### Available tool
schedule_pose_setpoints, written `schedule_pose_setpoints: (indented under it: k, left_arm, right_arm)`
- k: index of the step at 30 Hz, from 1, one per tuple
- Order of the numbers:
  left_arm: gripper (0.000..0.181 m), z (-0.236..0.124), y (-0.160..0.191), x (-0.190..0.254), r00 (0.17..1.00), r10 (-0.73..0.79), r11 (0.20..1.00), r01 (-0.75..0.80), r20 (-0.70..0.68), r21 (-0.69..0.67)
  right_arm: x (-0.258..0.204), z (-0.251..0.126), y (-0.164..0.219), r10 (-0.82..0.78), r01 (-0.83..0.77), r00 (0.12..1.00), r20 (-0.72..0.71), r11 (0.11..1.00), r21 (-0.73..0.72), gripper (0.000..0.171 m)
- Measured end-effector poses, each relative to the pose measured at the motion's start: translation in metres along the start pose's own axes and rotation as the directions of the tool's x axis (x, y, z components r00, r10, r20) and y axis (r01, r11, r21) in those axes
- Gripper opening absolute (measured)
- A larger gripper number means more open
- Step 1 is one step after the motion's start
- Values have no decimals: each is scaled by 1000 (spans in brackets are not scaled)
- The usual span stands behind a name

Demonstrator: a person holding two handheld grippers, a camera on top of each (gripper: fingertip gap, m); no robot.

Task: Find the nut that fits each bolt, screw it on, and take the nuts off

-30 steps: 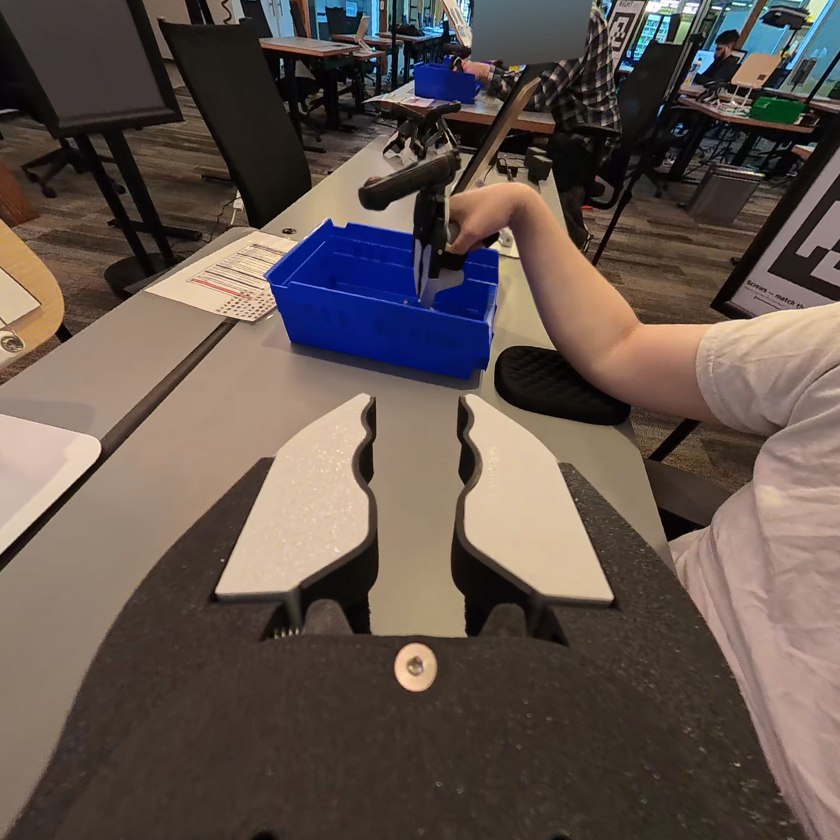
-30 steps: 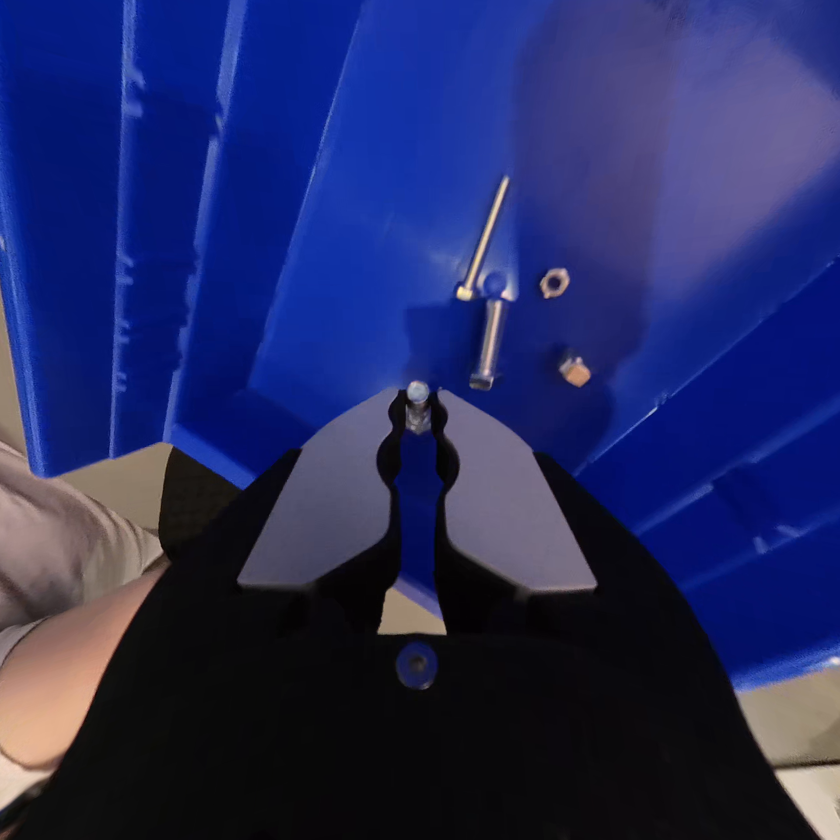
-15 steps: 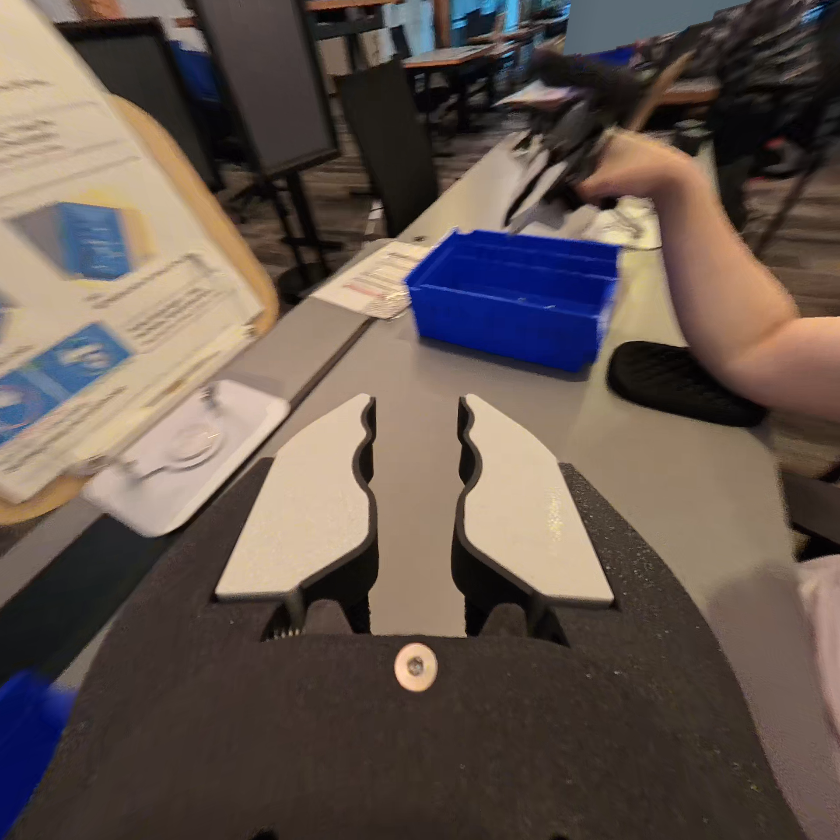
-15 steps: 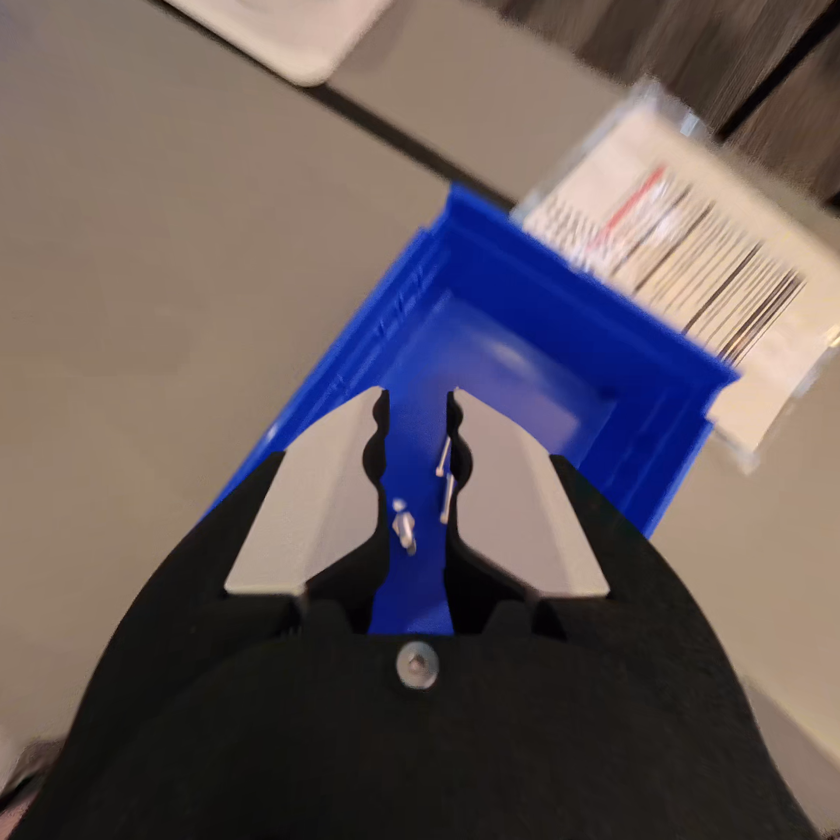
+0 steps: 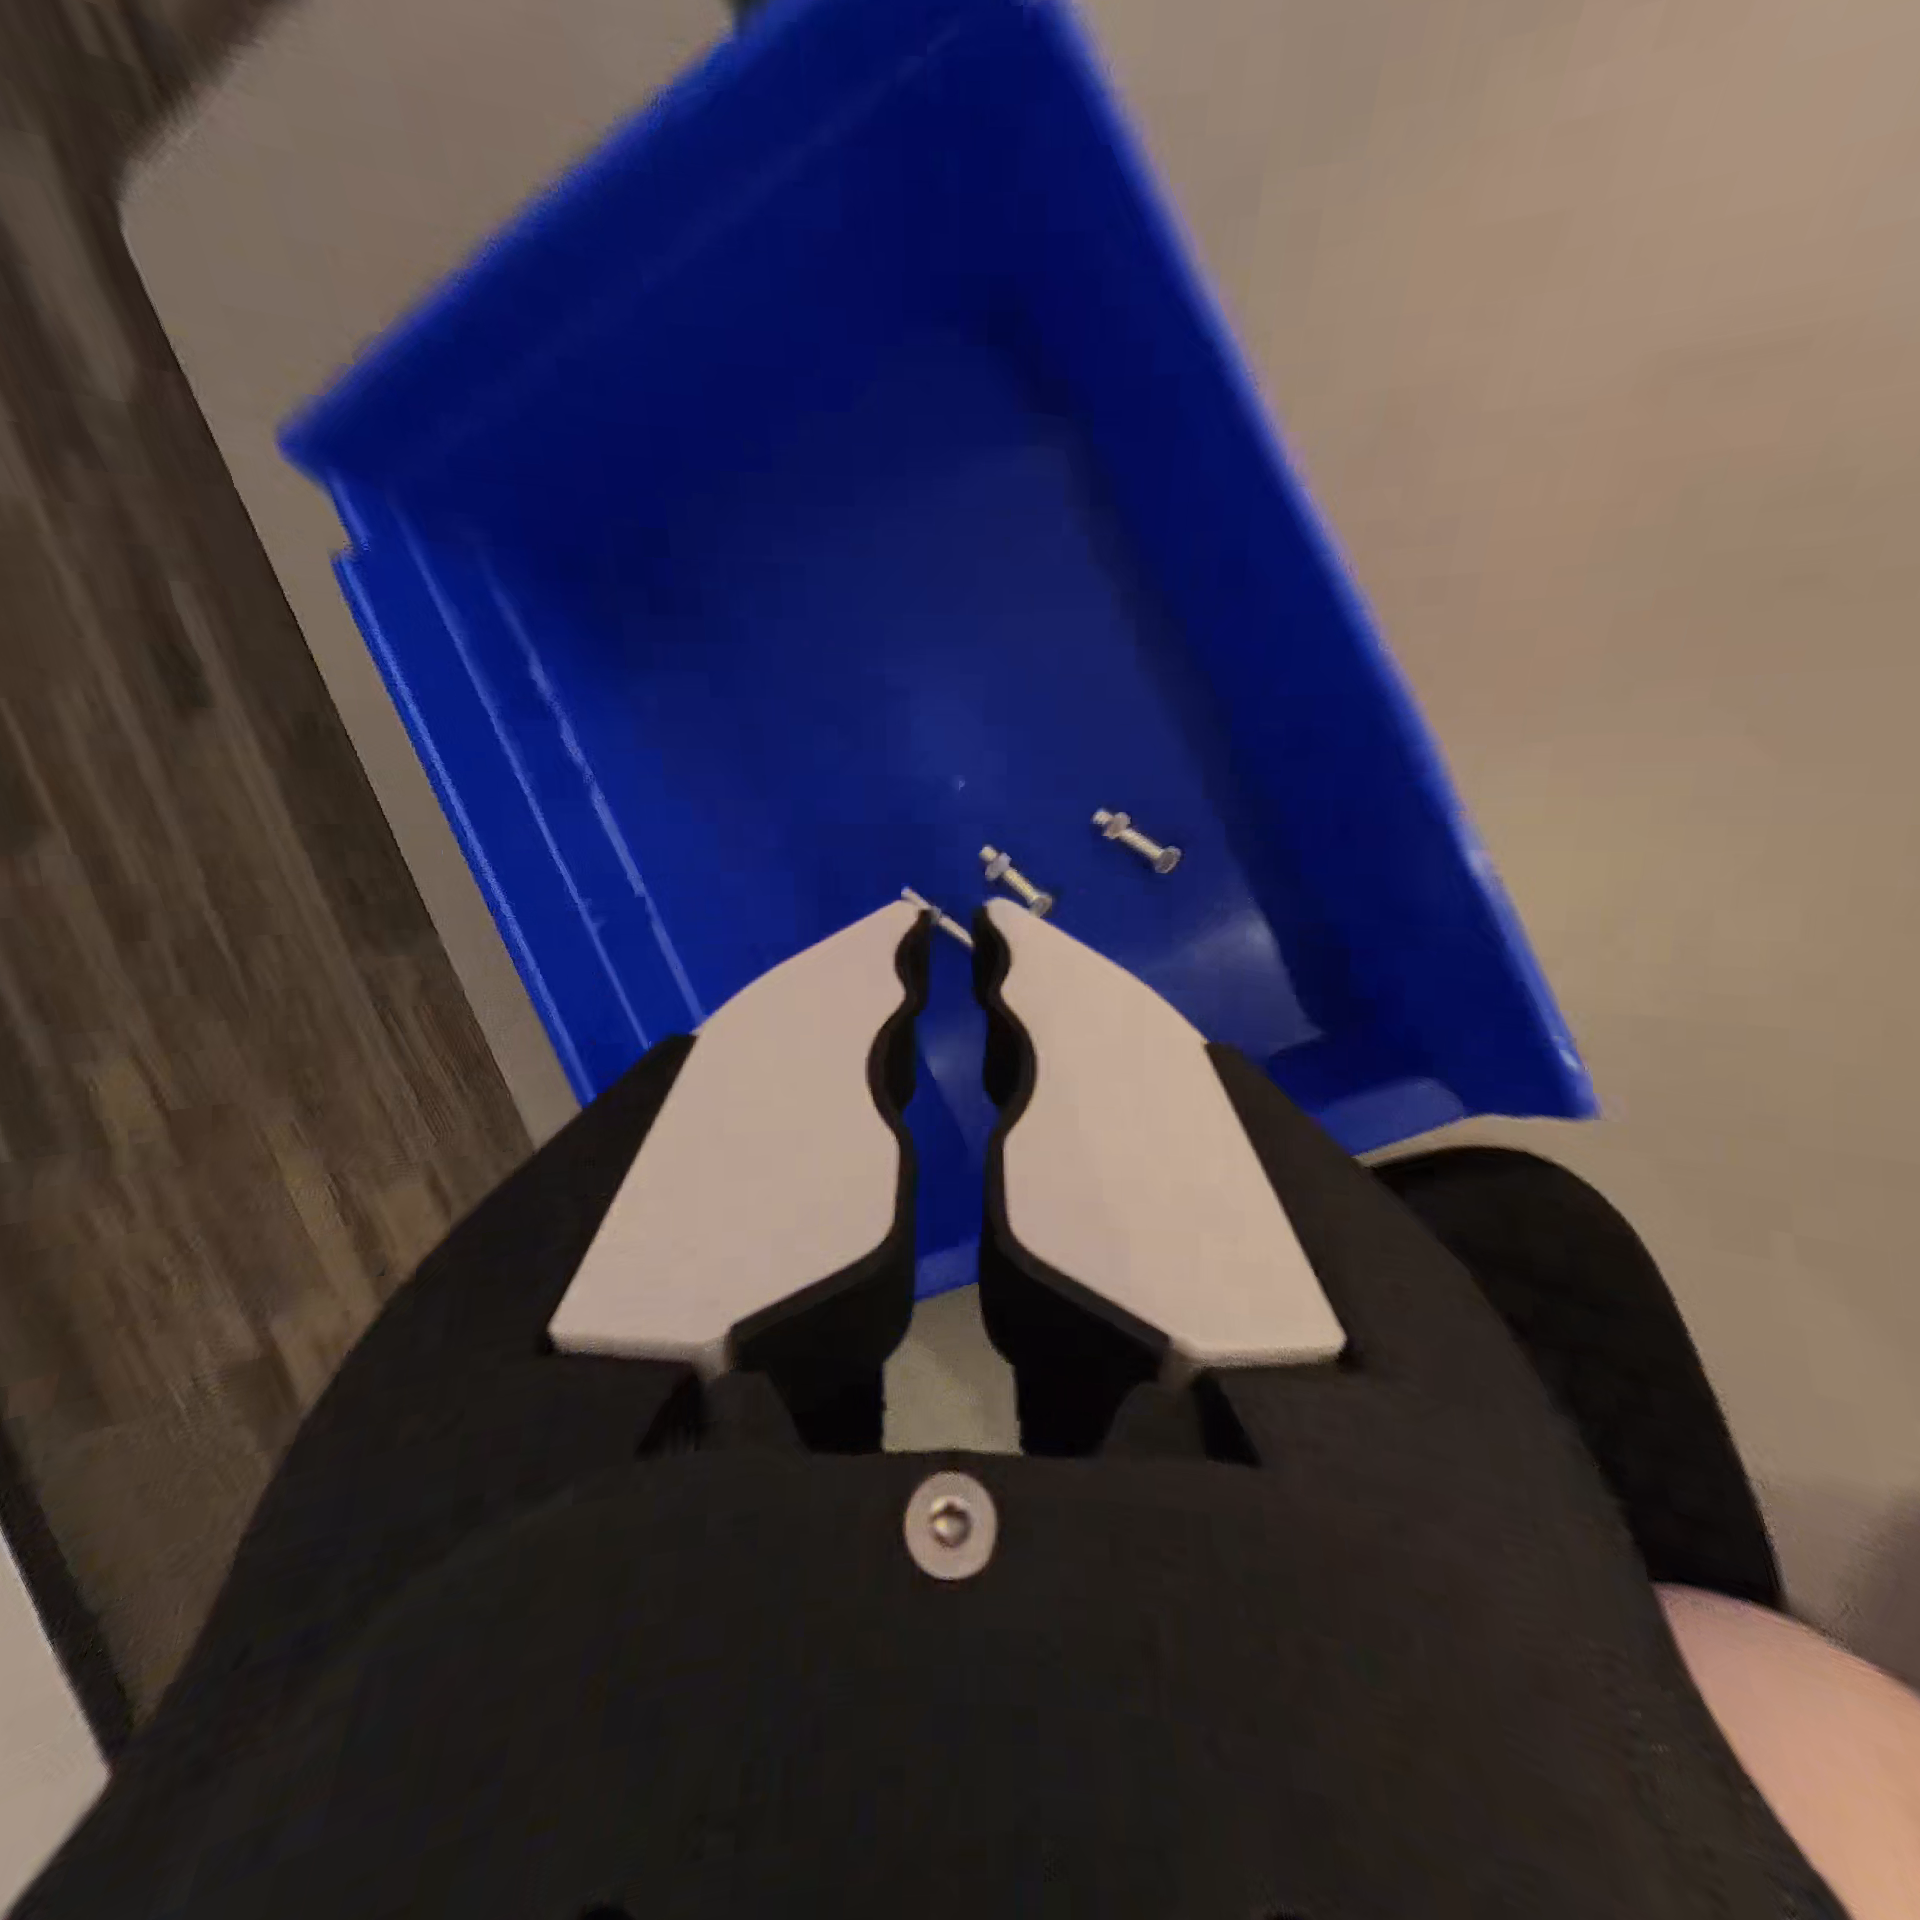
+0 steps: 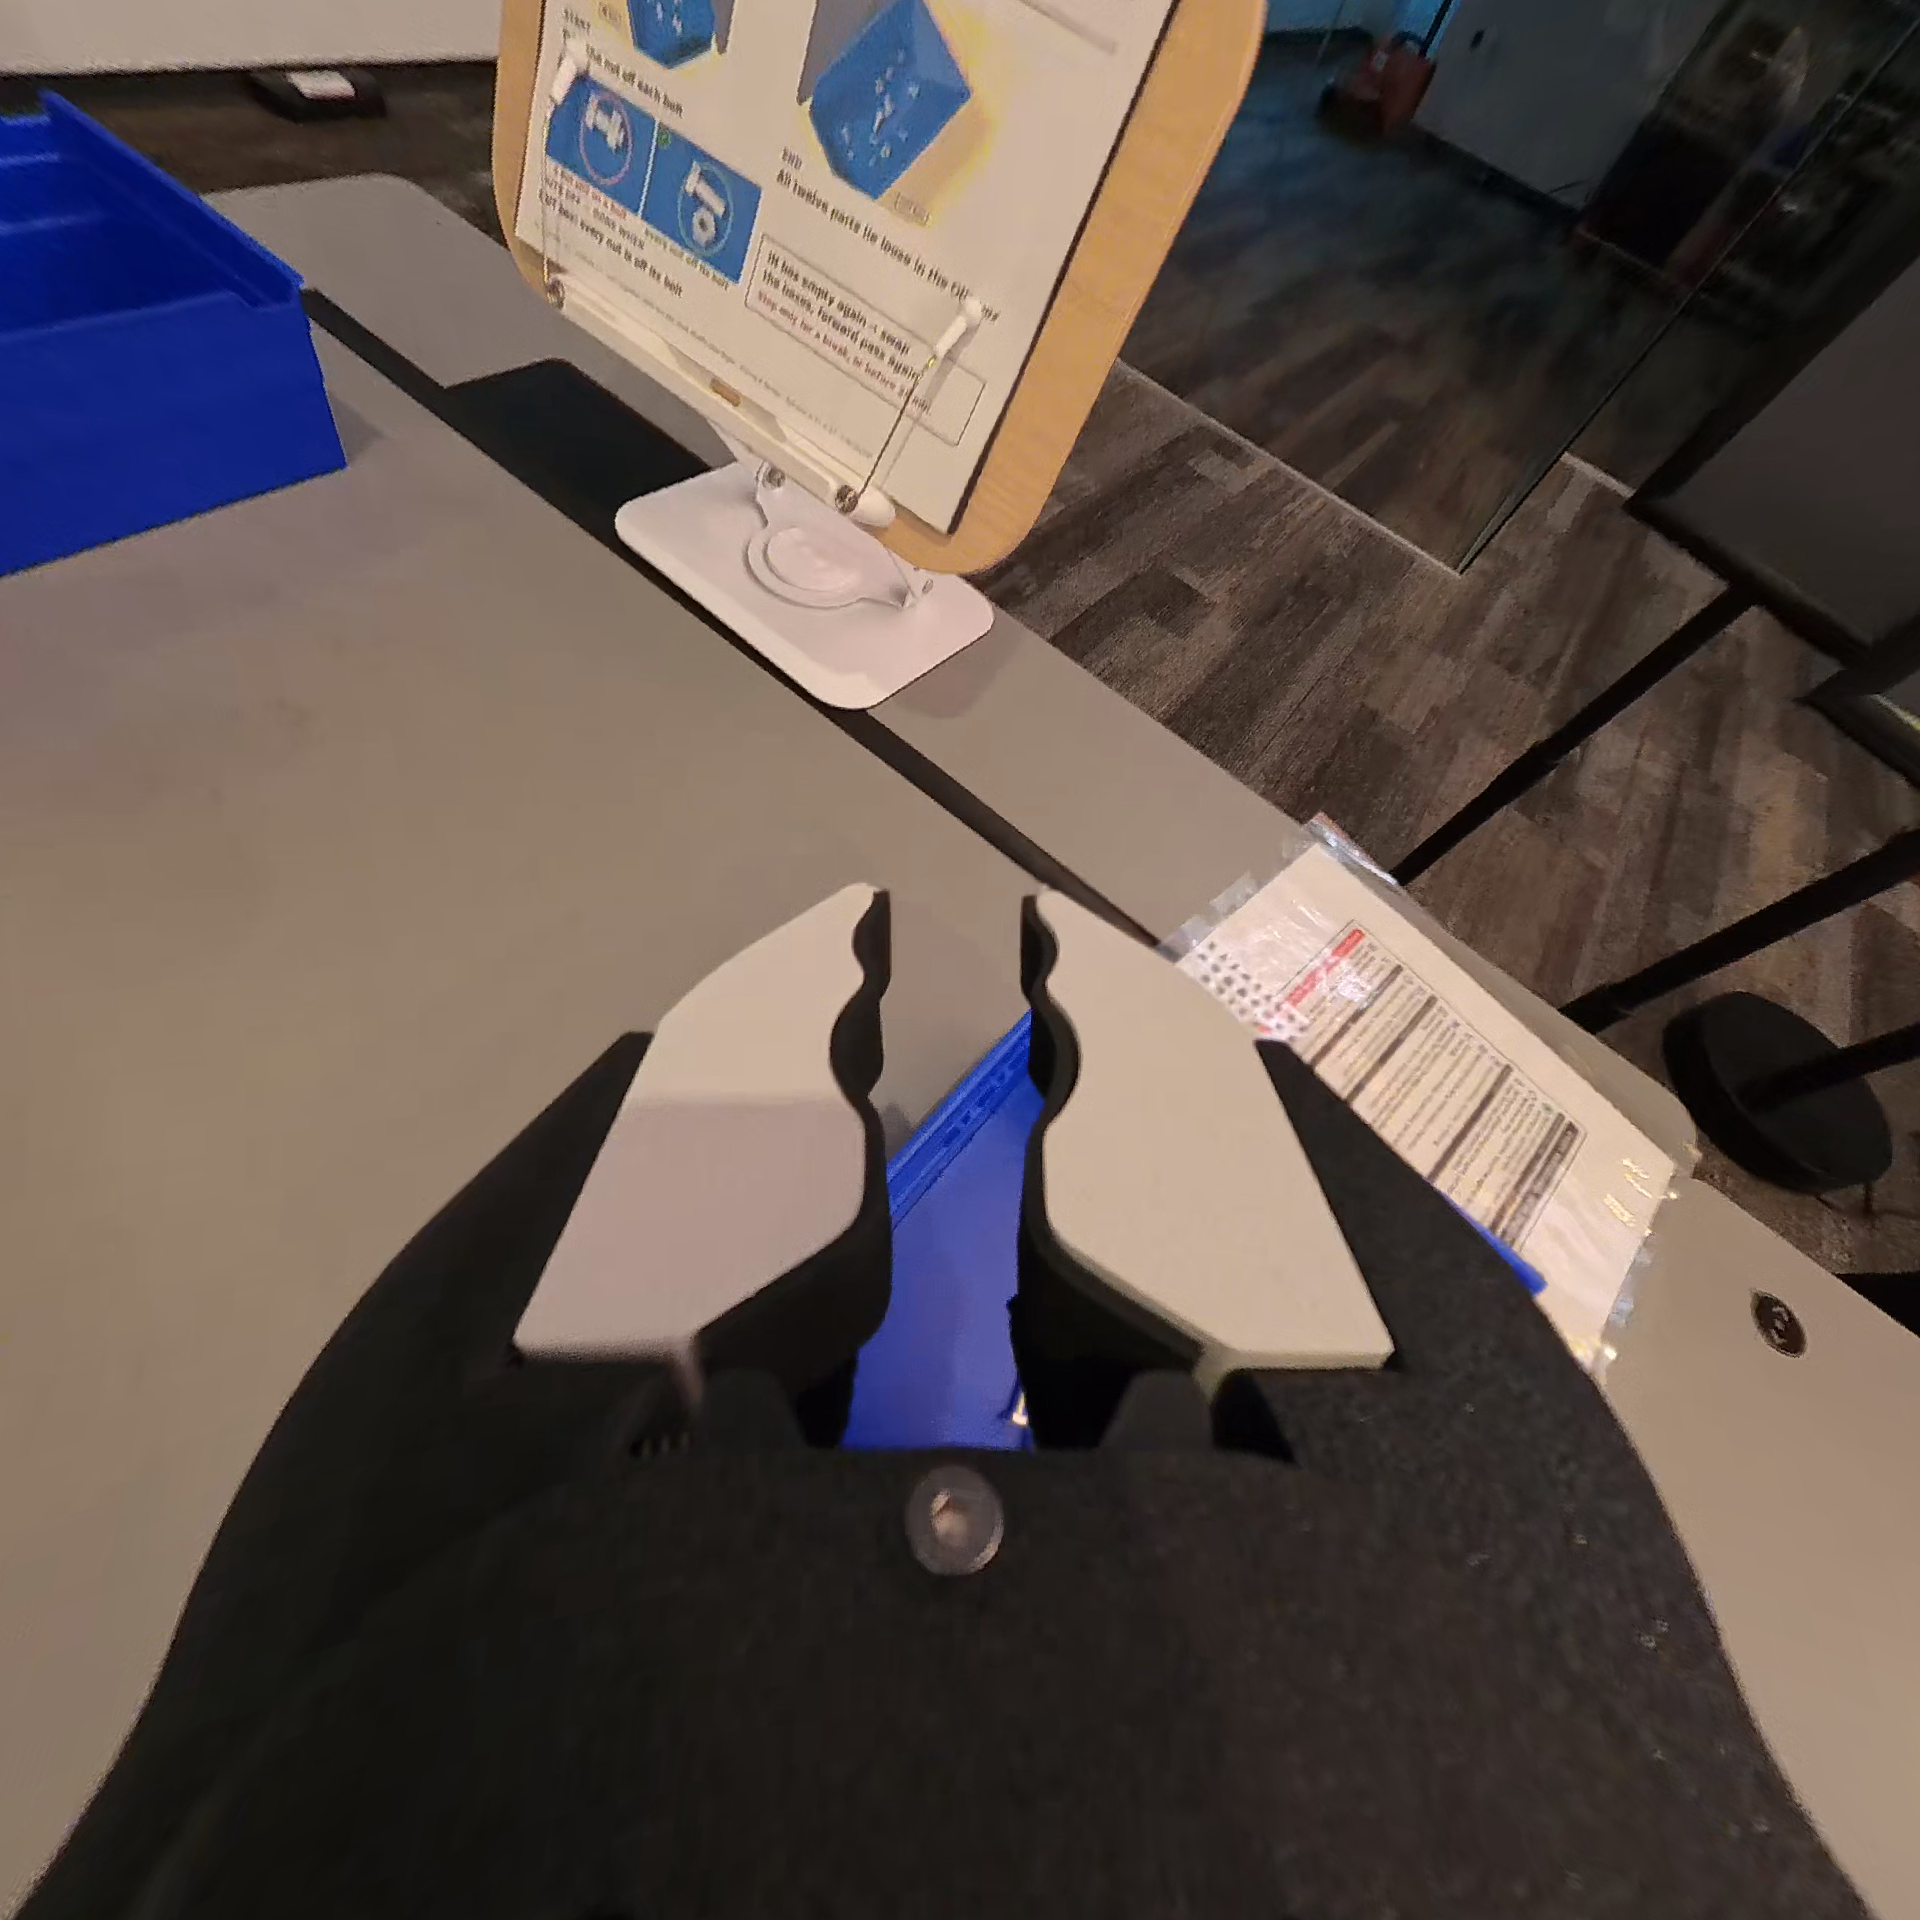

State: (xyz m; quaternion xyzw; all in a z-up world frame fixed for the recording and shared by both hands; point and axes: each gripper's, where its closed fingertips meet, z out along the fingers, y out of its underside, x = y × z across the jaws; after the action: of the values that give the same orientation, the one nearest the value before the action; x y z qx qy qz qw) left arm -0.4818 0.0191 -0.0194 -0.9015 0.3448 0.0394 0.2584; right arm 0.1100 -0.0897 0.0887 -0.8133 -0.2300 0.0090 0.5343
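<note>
Bolts (image 5: 1013, 883) lie just beyond left hand-held gripper (image 5: 943, 920) tips.

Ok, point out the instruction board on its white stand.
Right wrist view, upper middle: the instruction board stands at the grey table's far edge, right of a blue bin.

A bin (image 5: 790, 582) is sitting on the table (image 5: 1621, 436), and three bolts are lying inside it toward its near right corner: one bolt (image 5: 1136, 841) farthest right, a second bolt (image 5: 1016, 880) just left of it, and a thin bolt (image 5: 935, 914) lying left again, partly hidden behind the left gripper (image 5: 943, 914). A pad (image 5: 1600, 1382) is lying just beside the bin's near right corner. In the right wrist view, a second bin (image 6: 135, 343) is sitting at the table's far left, an instruction board on a stand (image 6: 831, 260) is standing at the far edge, and a bagged sheet (image 6: 1455, 1091) is lying to the right, just beside the bin under the right gripper (image 6: 956, 914).
</note>
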Motion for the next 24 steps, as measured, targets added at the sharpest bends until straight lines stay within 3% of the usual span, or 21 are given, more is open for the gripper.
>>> schedule_pose_setpoints:
  k: [3,6,8,15,19,24]
  left_arm:
    - [0,21,12,-15,987,-160,983,159,1,-91]
    - [1,37,23,7,944,-283,951,253,-172,-179]
    - [0,44,35,13,915,-352,918,295,-198,-265]
    - [0,77,39,21,862,-453,861,358,-226,-361]
    - [11,94,48,27,840,-500,814,374,-210,-444]
    - [13,104,45,22,843,-509,806,395,-173,-441]
  right_arm:
    - [-2,12,9,-6,6,1000,8,999,-53,24]
    - [-3,23,19,-13,15,1000,11,994,-108,24]
    - [-4,29,24,-20,21,1000,11,991,-130,24]
    - [-11,43,35,-52,54,999,14,979,-199,24]
    - [-12,47,39,-57,60,998,18,974,-219,24]
    - [-14,53,45,-72,74,997,17,964,-256,23]
